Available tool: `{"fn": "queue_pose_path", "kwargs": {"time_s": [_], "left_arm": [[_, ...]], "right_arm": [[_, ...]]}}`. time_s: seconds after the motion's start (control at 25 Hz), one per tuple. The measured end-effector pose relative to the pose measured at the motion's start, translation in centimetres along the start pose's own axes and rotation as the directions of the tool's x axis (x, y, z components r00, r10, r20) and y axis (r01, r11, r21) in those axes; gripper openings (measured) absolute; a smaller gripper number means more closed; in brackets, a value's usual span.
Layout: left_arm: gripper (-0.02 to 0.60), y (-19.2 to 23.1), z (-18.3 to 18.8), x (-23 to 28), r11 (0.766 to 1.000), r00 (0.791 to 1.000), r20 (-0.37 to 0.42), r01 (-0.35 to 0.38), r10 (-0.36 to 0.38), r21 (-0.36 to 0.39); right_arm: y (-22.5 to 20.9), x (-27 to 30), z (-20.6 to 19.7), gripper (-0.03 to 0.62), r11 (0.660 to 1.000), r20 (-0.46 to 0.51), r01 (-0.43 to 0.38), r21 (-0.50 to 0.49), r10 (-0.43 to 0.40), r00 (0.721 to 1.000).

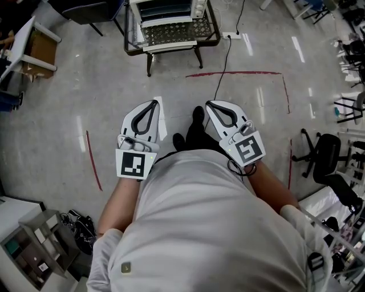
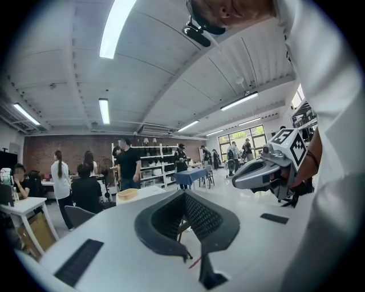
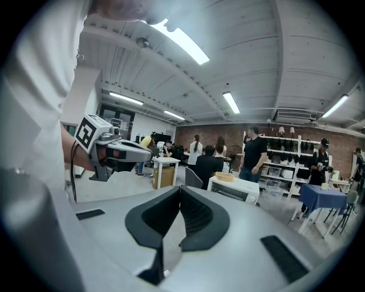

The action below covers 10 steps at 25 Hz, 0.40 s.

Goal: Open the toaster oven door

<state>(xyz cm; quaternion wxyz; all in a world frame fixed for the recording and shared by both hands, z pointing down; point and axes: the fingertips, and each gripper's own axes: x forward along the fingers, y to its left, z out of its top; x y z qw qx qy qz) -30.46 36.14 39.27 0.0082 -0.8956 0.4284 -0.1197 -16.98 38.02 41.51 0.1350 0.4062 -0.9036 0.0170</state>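
Where toaster oven (image 3: 235, 191) stands, tan bowl (image 3: 224, 177) atop it

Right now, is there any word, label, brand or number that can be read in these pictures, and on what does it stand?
No readable text in any view.
Left tool and right tool: their cubes carry only black-and-white square markers, no letters.
Toaster oven: any print on its front is too small to read.
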Motion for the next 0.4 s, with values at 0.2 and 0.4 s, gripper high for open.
{"fn": "queue_pose_path", "kwargs": {"time_s": [0.2, 0.4], "left_arm": [[0.017, 0.43, -0.05, 0.30, 1.000, 1.000, 0.000, -0.009, 0.009, -0.009], [0.017, 0.79, -0.08, 0.92, 1.000, 1.000, -0.001, -0.011, 0.011, -0.010]], "right_arm": [[-0.33, 0.36, 0.03, 0.018, 1.000, -0.005, -0.003, -0.001, 0.003, 1.000], [-0.79, 0.94, 0.11, 0.018, 1.000, -0.003, -0.011, -0.005, 0.011, 1.000]]}}
